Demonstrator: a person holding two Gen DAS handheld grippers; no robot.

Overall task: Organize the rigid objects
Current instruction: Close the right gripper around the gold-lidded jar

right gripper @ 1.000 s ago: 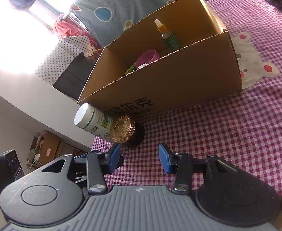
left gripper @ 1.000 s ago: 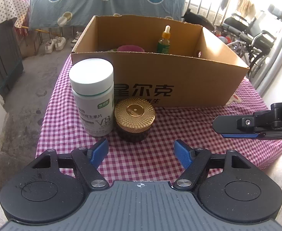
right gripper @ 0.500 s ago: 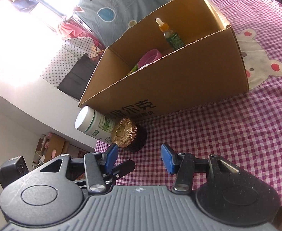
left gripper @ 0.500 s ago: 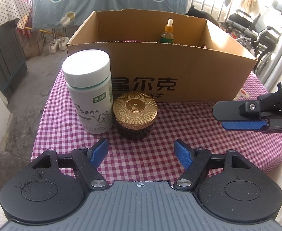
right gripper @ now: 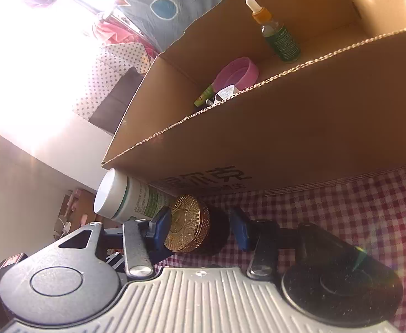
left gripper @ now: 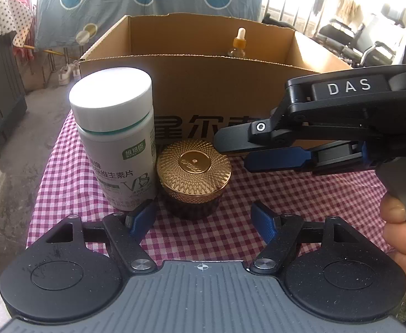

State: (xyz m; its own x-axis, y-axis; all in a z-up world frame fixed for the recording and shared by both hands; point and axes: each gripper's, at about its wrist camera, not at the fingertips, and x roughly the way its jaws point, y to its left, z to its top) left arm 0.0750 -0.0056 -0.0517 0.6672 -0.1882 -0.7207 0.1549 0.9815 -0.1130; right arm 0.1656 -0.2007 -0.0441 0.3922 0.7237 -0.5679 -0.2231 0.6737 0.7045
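A dark jar with a gold lid point(left gripper: 194, 179) stands on the checked cloth beside a white vitamin bottle point(left gripper: 117, 136), in front of a cardboard box point(left gripper: 217, 88). My left gripper point(left gripper: 203, 219) is open just before the jar, its left pad point(left gripper: 143, 216) near the bottle's base. My right gripper point(left gripper: 230, 152) comes in from the right, tips beside the jar. In the right wrist view my right gripper point(right gripper: 201, 229) is open with the jar point(right gripper: 187, 229) between its pads, and the bottle point(right gripper: 128, 198) is behind.
The box point(right gripper: 286, 127) holds a green dropper bottle point(right gripper: 279, 37), a pink round container point(right gripper: 236, 73) and small items. The checked cloth point(left gripper: 300, 188) covers the table. Its left edge drops to the floor. A hand point(left gripper: 400, 230) holds the right gripper's handle.
My right gripper has moved left to the gold-lidded jar, which now sits between its open pads. My left gripper has moved closer to the jar and bottle.
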